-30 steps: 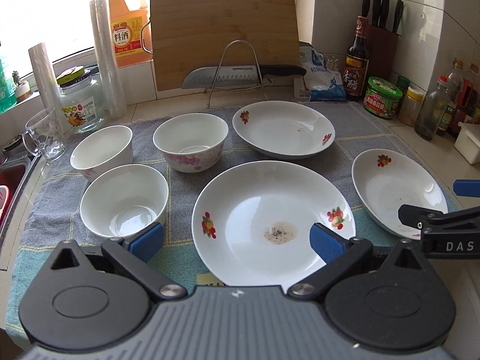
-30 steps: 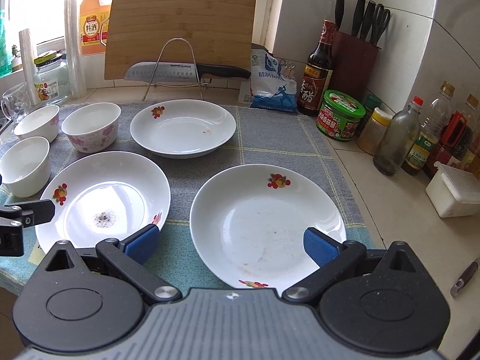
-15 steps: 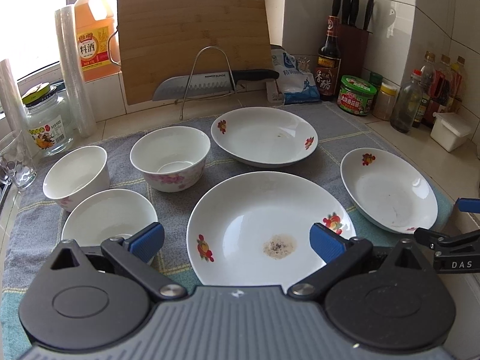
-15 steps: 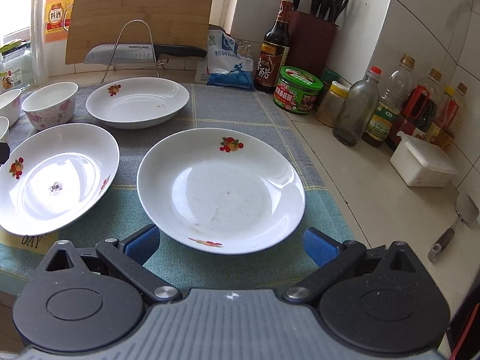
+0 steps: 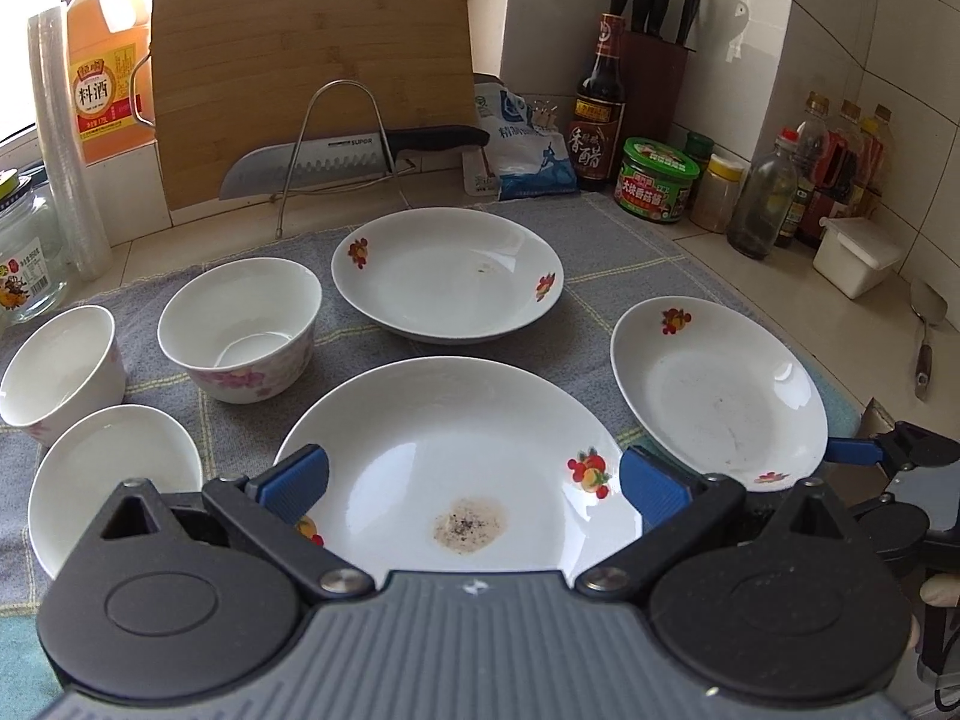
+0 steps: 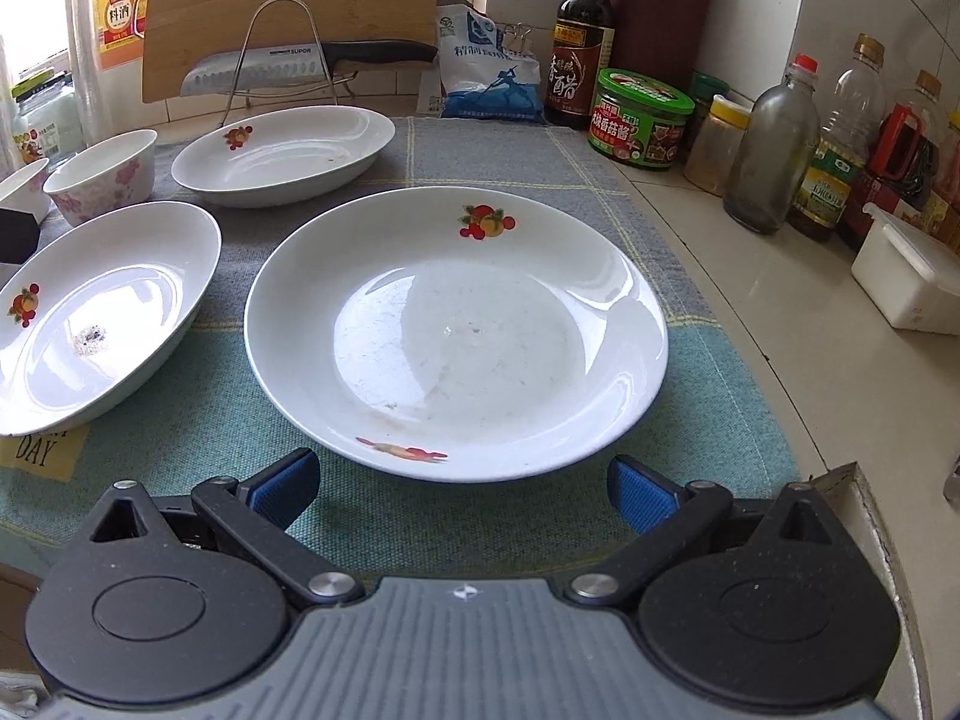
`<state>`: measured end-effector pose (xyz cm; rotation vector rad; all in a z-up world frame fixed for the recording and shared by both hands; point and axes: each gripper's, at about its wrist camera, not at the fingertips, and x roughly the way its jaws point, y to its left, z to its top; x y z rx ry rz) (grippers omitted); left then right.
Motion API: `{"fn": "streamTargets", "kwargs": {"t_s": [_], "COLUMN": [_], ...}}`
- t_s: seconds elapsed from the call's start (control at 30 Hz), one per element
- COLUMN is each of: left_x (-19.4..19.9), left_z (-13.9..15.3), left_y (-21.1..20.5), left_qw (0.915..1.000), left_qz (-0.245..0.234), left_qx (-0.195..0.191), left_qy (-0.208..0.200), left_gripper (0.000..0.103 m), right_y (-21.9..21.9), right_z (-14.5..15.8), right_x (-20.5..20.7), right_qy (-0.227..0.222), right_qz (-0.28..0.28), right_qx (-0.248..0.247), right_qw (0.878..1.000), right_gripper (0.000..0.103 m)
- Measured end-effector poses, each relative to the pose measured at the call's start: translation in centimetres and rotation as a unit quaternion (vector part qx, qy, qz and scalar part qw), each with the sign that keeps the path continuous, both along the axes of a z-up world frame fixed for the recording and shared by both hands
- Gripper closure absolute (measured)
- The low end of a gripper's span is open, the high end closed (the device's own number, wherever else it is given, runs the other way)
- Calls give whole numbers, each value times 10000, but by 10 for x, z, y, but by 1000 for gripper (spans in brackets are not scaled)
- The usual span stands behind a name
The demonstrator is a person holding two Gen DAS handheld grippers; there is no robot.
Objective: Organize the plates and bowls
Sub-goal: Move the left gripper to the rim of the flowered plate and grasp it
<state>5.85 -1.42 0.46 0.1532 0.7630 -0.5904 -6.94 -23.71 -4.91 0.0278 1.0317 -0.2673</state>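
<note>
My right gripper (image 6: 462, 483) is spread wide with nothing between its blue pads, low over the teal end of the cloth (image 6: 198, 420) and just short of the near rim of the right plate (image 6: 456, 324). That plate fills my view at 12 o'clock, its fruit mark at the far rim and a smear of colour on the near edge. My left gripper (image 5: 474, 477) is equally wide and empty, hanging above the centre plate (image 5: 456, 456), whose well carries a speckled brown stain.

I judge the step in hand to be picking up the right plate to stack it. To do it well I would come in low at the near rim, one pad under the lip and one above, and bite on the sloped rim rather than the flat well, since glazed ware slips. I would lift level, because a tilted plate may slide out.

From the left wrist, the back plate (image 5: 447, 273) sits at 12 o'clock, well apart from the others. The flowered bowl (image 5: 240, 327) is at 10 o'clock, with two plain white bowls, one (image 5: 60, 363) beyond the other (image 5: 114, 480), at 9 o'clock. Nothing is stacked yet, so the job is at its start.

Behind the crockery a knife (image 5: 336, 159) lies across a wire rack in front of the cutting board (image 5: 312, 78); I would keep my carry path clear of it.
</note>
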Motion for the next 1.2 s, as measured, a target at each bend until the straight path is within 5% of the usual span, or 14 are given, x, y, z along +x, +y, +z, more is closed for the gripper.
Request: {"fn": "streamTargets", "kwargs": {"t_s": [0.47,0.73,0.87,1.2], "left_x": [21,50,57,85], "left_z": [6,-1,-2,-10], "left_y": [-60,-110,-134,-191], "left_qw": [9970,9891,9882,9708], "left_qz": [-780,-1312,-1456,-2229], "left_qx": [-8,-56,166,539], "left_qy": [3,665,454,707], "left_gripper": [1,1,1,1], "right_y": [-15,-22,-26,-34], "right_z": [-10,-15,-16,-17], "right_x": [-2,-7,-9,-13], "right_qy": [-310,-637,-741,-811], "right_qz": [464,732,850,1059], "right_qx": [277,285,293,329], "right_qw": [9981,9949,9932,9905], "right_gripper": [0,0,0,0]}}
